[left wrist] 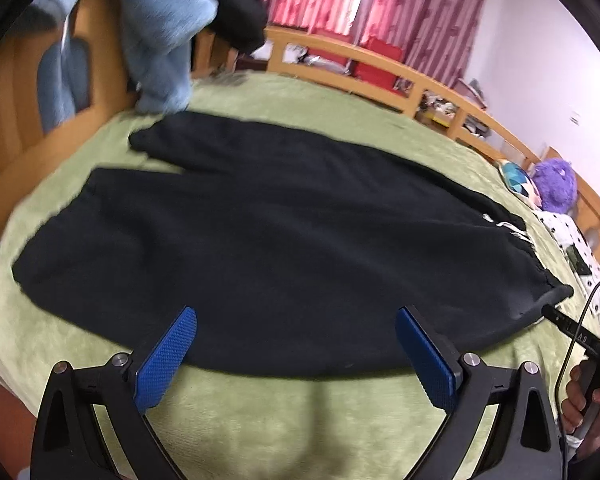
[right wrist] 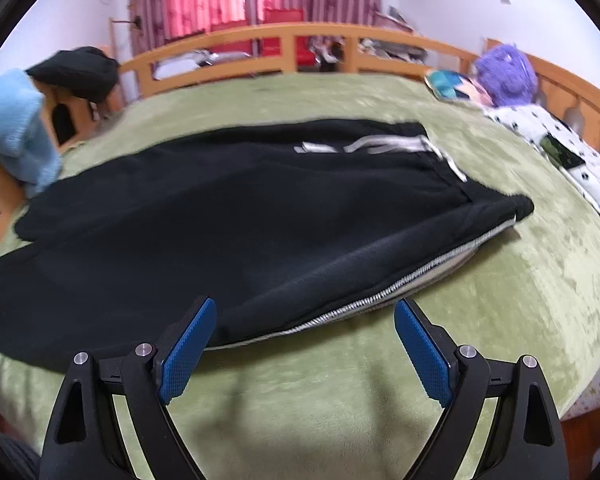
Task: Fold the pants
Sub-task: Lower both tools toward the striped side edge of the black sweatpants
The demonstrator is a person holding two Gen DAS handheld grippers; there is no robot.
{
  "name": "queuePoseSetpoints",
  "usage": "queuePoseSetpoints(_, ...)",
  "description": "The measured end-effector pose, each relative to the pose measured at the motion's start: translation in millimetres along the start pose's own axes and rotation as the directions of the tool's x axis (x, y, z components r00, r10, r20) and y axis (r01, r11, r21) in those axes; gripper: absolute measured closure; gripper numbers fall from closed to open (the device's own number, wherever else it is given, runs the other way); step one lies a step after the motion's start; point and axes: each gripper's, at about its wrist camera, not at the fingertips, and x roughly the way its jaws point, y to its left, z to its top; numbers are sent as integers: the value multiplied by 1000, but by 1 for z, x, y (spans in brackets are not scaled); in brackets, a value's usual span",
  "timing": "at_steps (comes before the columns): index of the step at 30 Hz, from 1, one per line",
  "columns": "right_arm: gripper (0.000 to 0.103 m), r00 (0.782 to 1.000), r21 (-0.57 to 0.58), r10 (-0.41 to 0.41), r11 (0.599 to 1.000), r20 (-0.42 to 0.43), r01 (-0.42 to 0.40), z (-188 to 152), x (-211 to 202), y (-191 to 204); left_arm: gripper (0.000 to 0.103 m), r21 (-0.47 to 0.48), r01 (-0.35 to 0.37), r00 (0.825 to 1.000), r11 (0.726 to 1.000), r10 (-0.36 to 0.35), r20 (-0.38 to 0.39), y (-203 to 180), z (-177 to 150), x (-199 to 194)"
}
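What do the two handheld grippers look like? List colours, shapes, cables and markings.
The left gripper and right gripper match: black angular frames with triangular cut-outs, silver round pivot bolts, and blue fingers with a knurled face. In the left wrist view, a black cable loops beside the right gripper's body, which bears small white lettering too blurred to read.

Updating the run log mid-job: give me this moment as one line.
black fleece pants: flat on green plush blanket, unfolded | left gripper: open, near hem edge | right gripper: open, near waistband edge

Bare green blanket (right wrist: 300, 400) before pants (right wrist: 220, 208)
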Motion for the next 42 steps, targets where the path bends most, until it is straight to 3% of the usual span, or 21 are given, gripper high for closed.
queuePoseSetpoints(3, 13, 1000, 46, 12, 999, -26, -10, -4, 13, -7, 4, -23, -8, 999, 1000, 7, -37, 11, -4, 13)
queuePoseSetpoints(16, 13, 999, 115, -38, 993, 9, 37, 2, 18, -34, 4, -135, 2, 997, 991, -13, -78, 40, -9, 39)
queuePoseSetpoints(20, 13, 1000, 182, 20, 983, 7, -21, 4, 20, -46, 4, -159, 16, 997, 987, -28, -73, 44, -9, 42)
queuePoseSetpoints(29, 13, 998, 288, 69, 955, -7, -64, 6, 33, -65, 4, -153, 3, 996, 988, -16, -86, 45, -10, 49)
queuePoseSetpoints(37, 13, 998, 249, 58, 967, 5, -58, 11, 32, -66, 4, -158, 18, 995, 987, -34, -96, 52, -6, 46)
queuePoseSetpoints(42, 28, 995, 235, 101, 968, -25, -92, 9, 33, -67, 4, -193, 32, 993, 981, -54, -107, 57, -6, 43)
